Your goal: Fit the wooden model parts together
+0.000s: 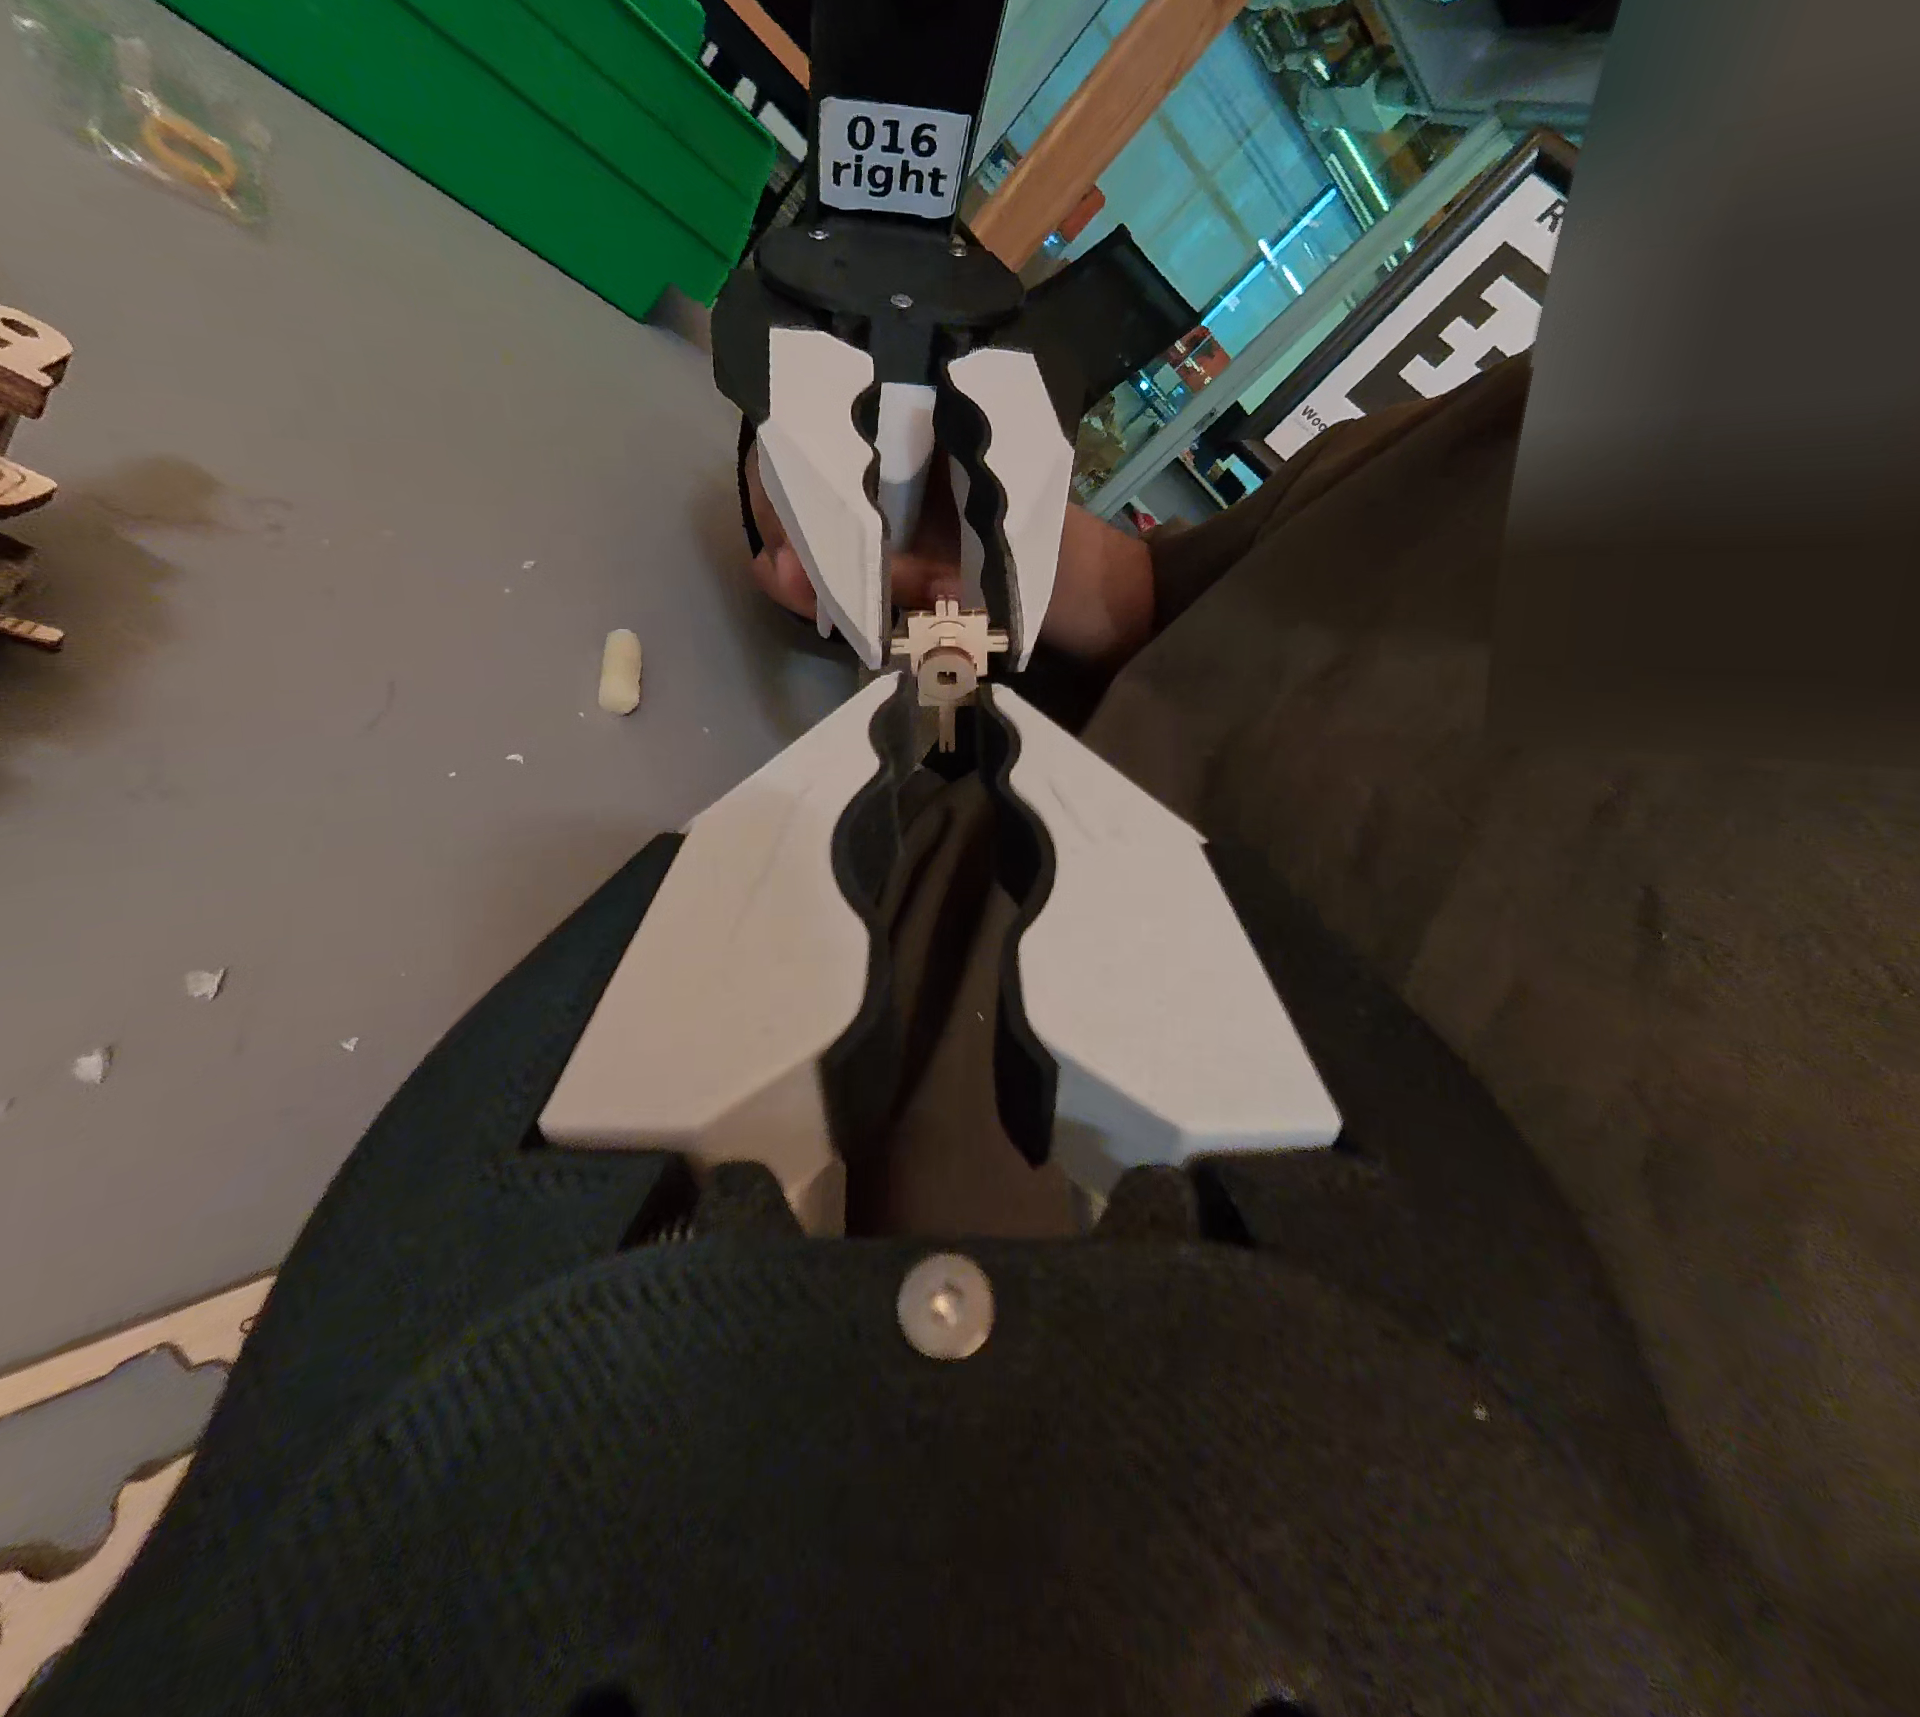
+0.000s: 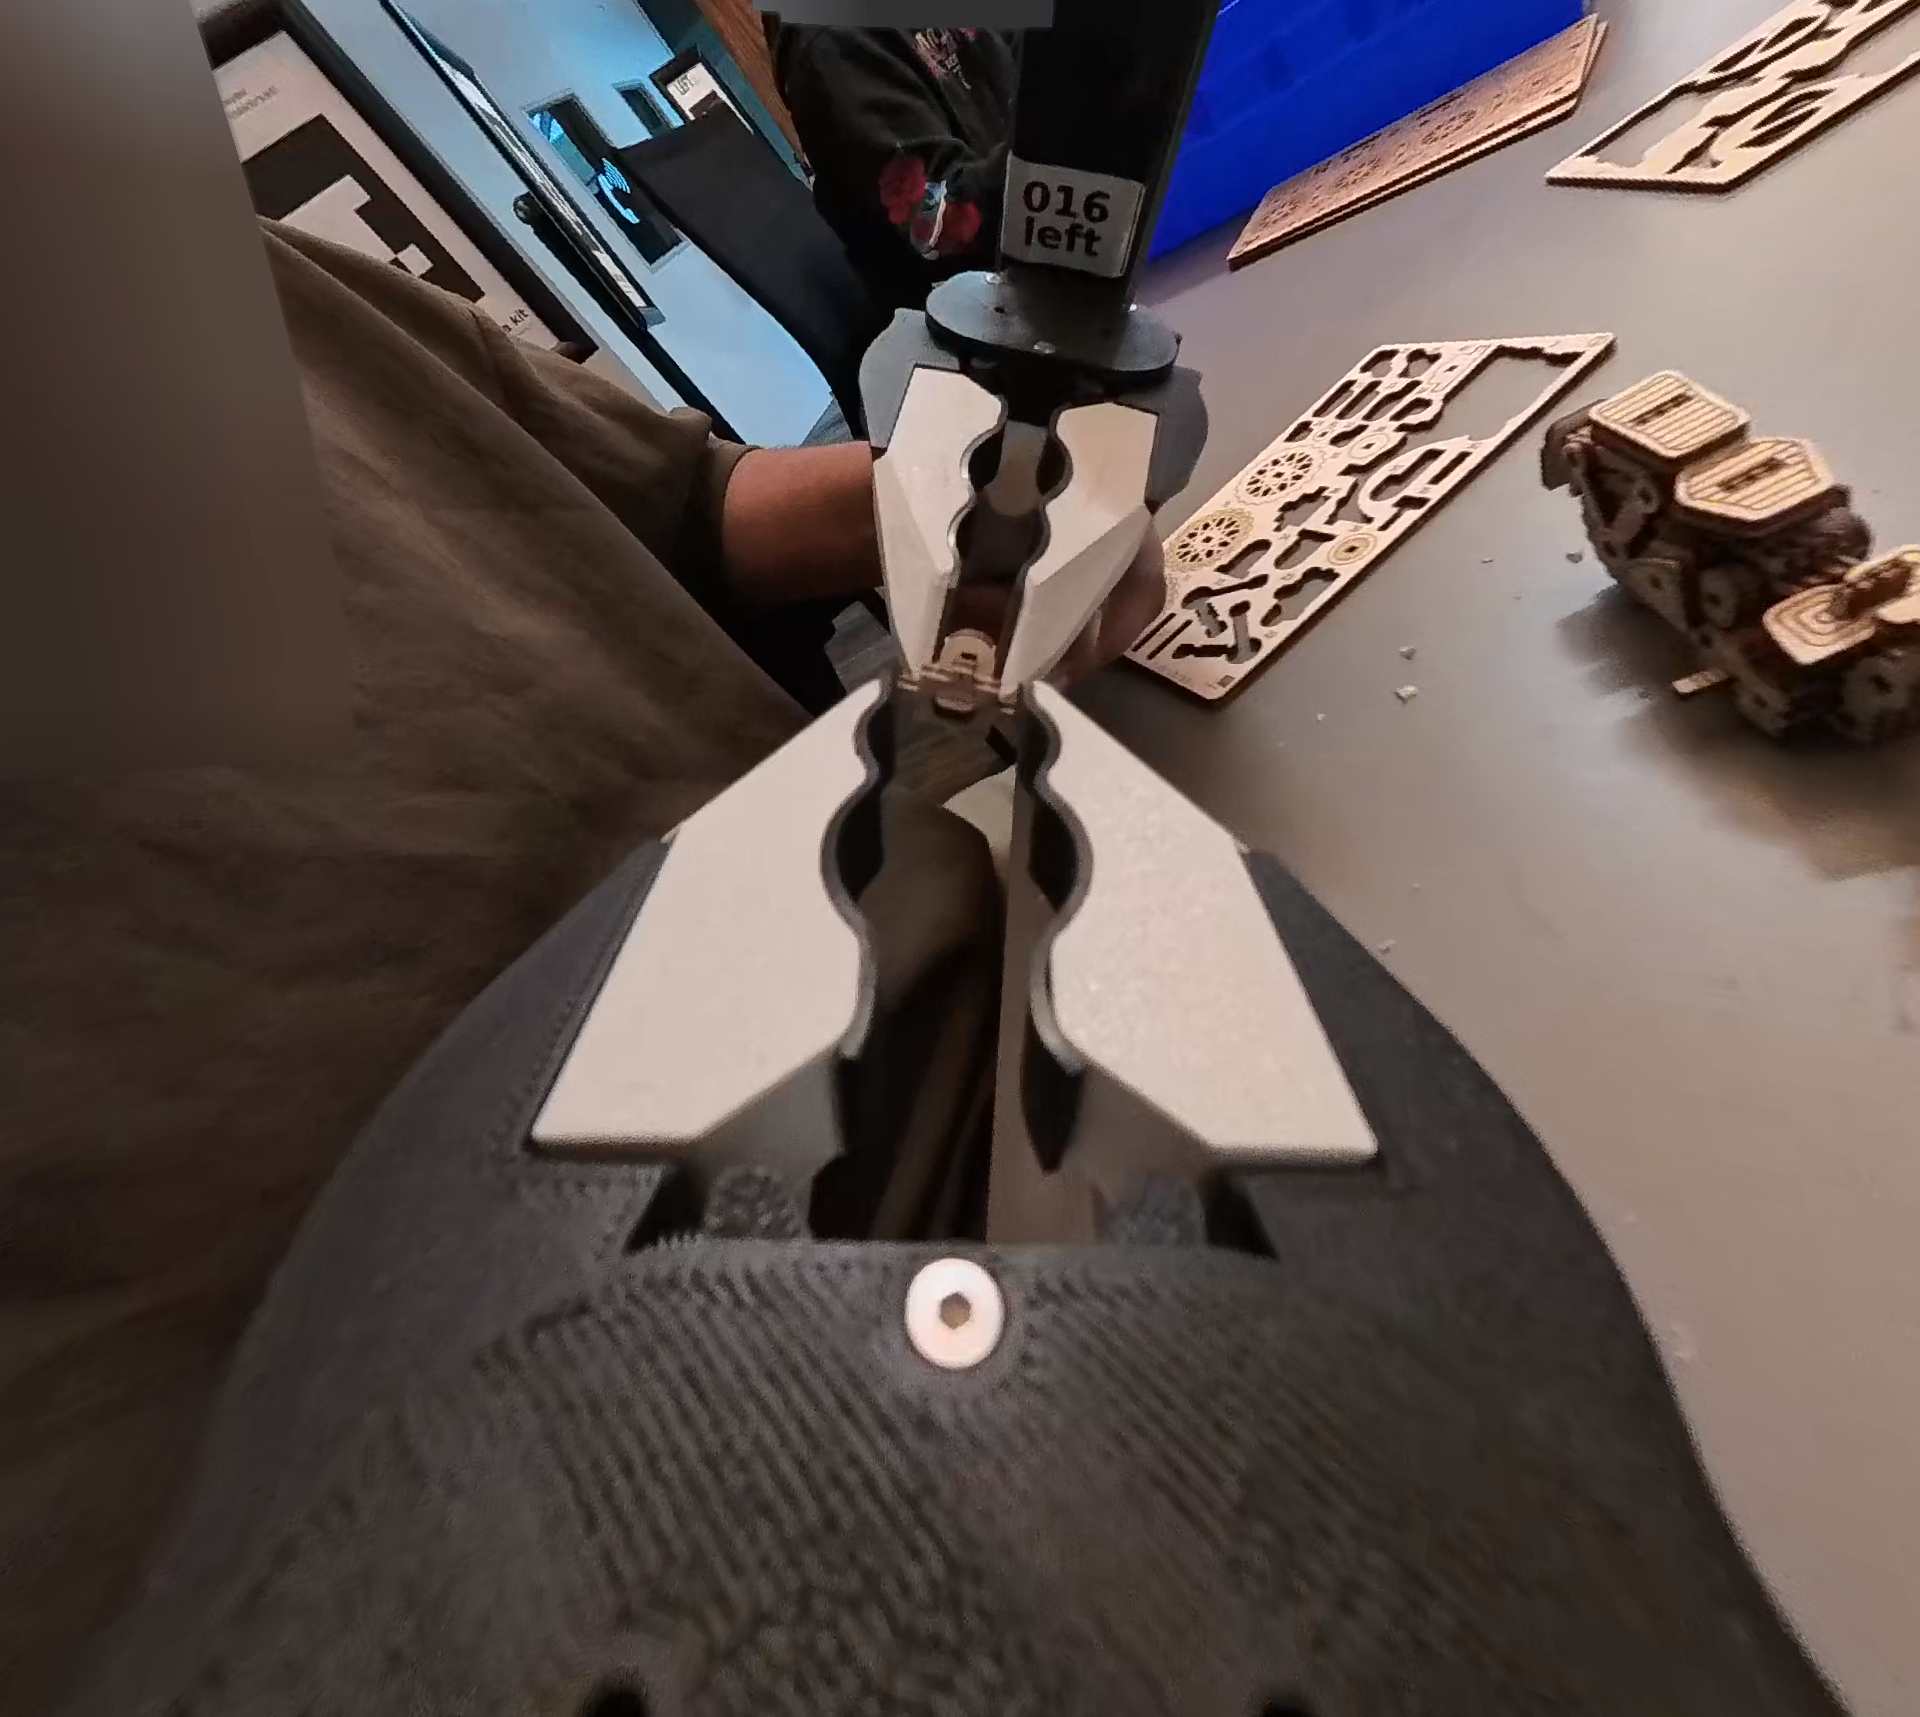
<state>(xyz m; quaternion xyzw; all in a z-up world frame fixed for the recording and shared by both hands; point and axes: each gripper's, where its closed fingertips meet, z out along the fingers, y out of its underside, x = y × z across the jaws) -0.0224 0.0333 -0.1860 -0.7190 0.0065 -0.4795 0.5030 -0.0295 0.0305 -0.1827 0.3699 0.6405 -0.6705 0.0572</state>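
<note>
Both grippers meet tip to tip above the grey table's edge. In the left wrist view my left gripper [image 1: 940, 717] is shut on a small wooden pin piece [image 1: 943, 682] with a round head and a thin stem. The right gripper [image 1: 951, 651] comes in from above, shut on a cross-shaped wooden part [image 1: 920, 634]. The two parts touch, the pin piece in front of the cross's middle. In the right wrist view my right gripper [image 2: 956, 699] grips the cross part [image 2: 930, 682] edge-on. The left gripper [image 2: 964, 661] holds the pin piece [image 2: 966, 649] against it.
A partly built wooden model [image 2: 1714, 566] and punched wooden sheets [image 2: 1371, 504] lie on the table [image 2: 1455, 836], with blue bins [image 2: 1403, 5] behind. Green bins [image 1: 416, 57], a white peg [image 1: 620, 672] and wood chips show in the left wrist view. A brown sleeve [image 2: 468, 628] is close. Only a small space, under 4 cm, lies between the two pairs of fingers.
</note>
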